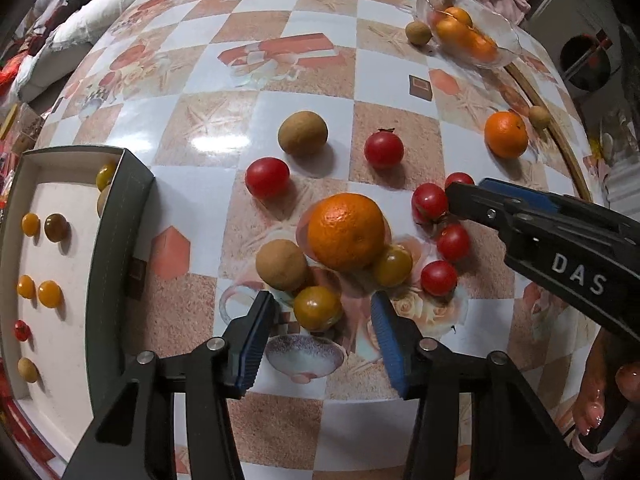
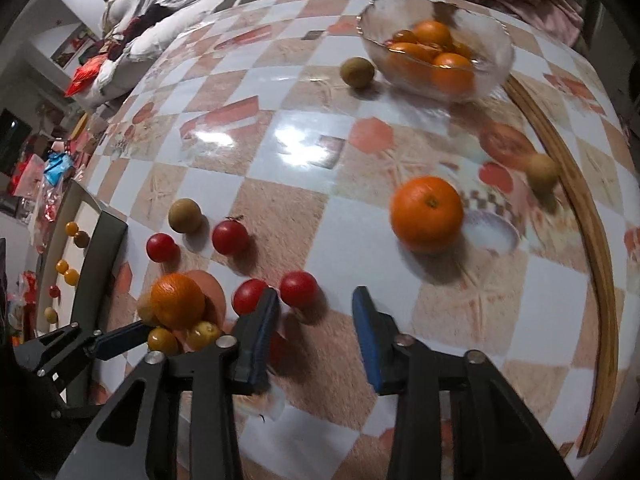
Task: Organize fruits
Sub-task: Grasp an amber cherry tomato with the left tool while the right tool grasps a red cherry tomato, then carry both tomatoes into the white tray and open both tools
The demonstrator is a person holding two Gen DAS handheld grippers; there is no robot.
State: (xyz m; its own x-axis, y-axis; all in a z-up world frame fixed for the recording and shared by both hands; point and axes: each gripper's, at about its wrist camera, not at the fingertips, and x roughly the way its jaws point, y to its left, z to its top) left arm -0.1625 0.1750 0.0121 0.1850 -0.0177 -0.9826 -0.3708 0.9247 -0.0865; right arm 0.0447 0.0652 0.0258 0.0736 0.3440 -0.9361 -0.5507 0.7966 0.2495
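My left claw (image 1: 320,316) hangs spread wide over the bench (image 1: 224,136), a yellow-green tomato (image 1: 318,307) sitting loose between its pads, untouched. Just beyond that lies an orange (image 1: 346,231), flanked by a brown longan (image 1: 282,265). My right claw (image 2: 316,308) is likewise apart, gripping nothing, with a red tomato (image 2: 299,289) just ahead of its left pad. Far ahead of it stands the glass bowl (image 2: 496,60) of oranges.
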